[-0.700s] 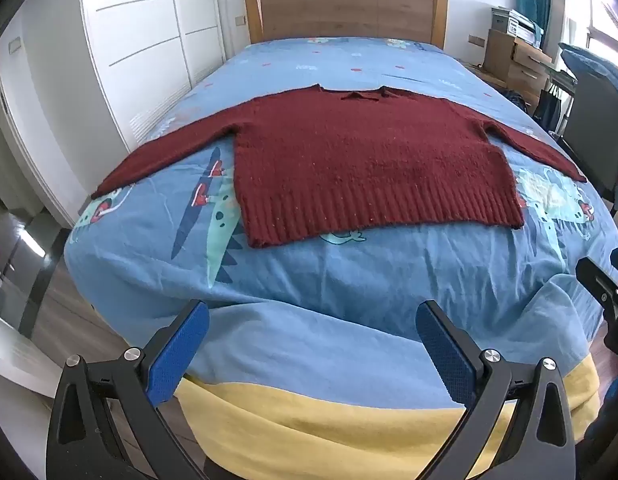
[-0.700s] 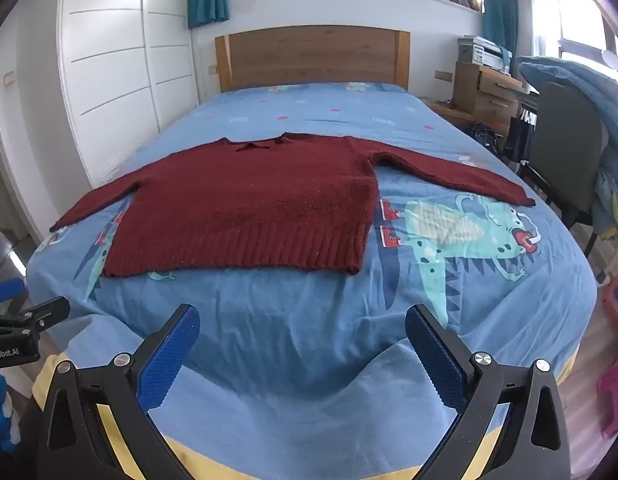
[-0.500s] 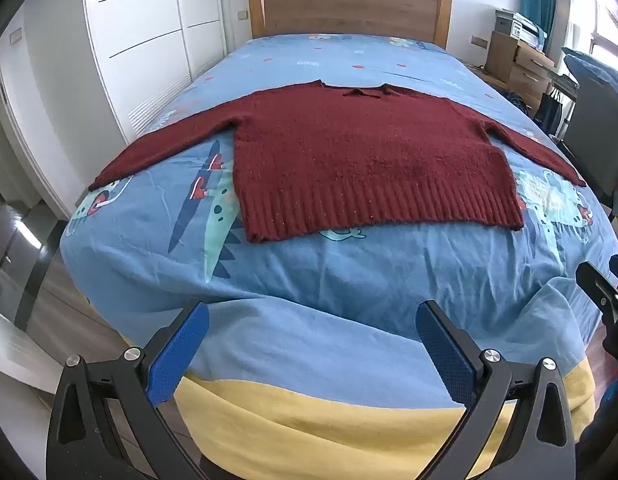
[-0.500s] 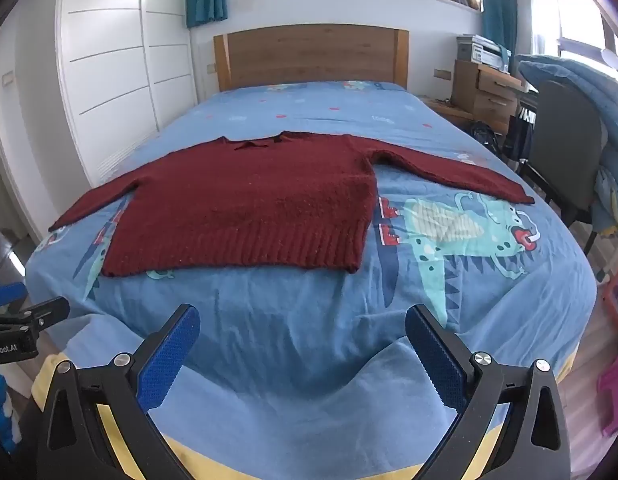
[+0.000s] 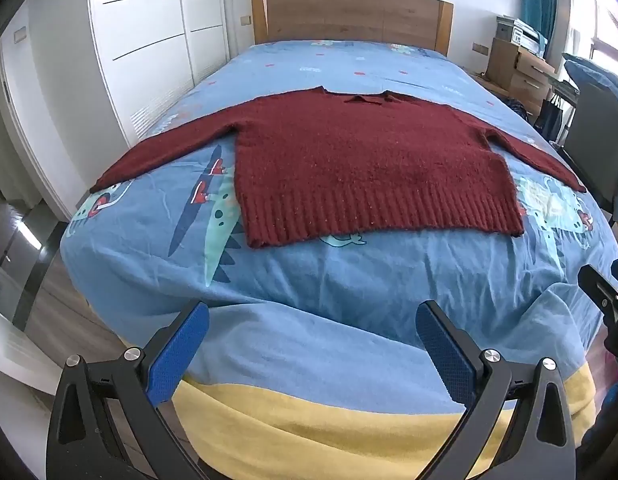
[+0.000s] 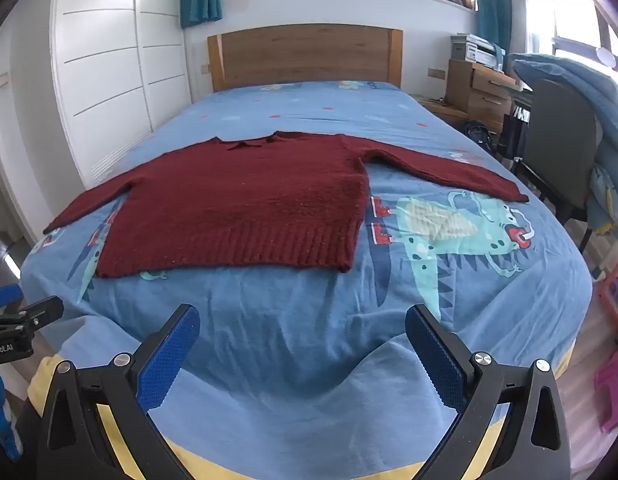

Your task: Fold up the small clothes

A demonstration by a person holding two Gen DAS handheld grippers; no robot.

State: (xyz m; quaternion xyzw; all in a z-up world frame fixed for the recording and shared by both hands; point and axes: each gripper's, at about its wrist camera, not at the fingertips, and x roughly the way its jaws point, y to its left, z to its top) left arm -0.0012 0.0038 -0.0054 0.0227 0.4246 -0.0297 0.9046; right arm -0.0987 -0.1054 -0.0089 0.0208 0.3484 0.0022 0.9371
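Observation:
A dark red knit sweater (image 5: 361, 164) lies flat and spread out on the blue dinosaur-print bed cover (image 5: 349, 280), collar toward the headboard, both sleeves stretched out sideways. It also shows in the right wrist view (image 6: 245, 208). My left gripper (image 5: 312, 322) is open and empty, above the foot end of the bed, well short of the sweater's ribbed hem. My right gripper (image 6: 302, 324) is open and empty too, also at the foot end. Each gripper's edge shows in the other's view: the right gripper (image 5: 605, 300) and the left gripper (image 6: 17, 320).
A wooden headboard (image 6: 305, 56) stands at the far end. White wardrobe doors (image 5: 149, 48) line the left side. A wooden drawer unit (image 6: 481, 88) and a dark chair draped with a blue blanket (image 6: 565, 140) stand at the right. A yellow layer (image 5: 329, 412) shows below the cover.
Both grippers have moved slightly forward and lower toward the bed; the sweater sits a little nearer in view. Both stay open. The sweater has not moved.

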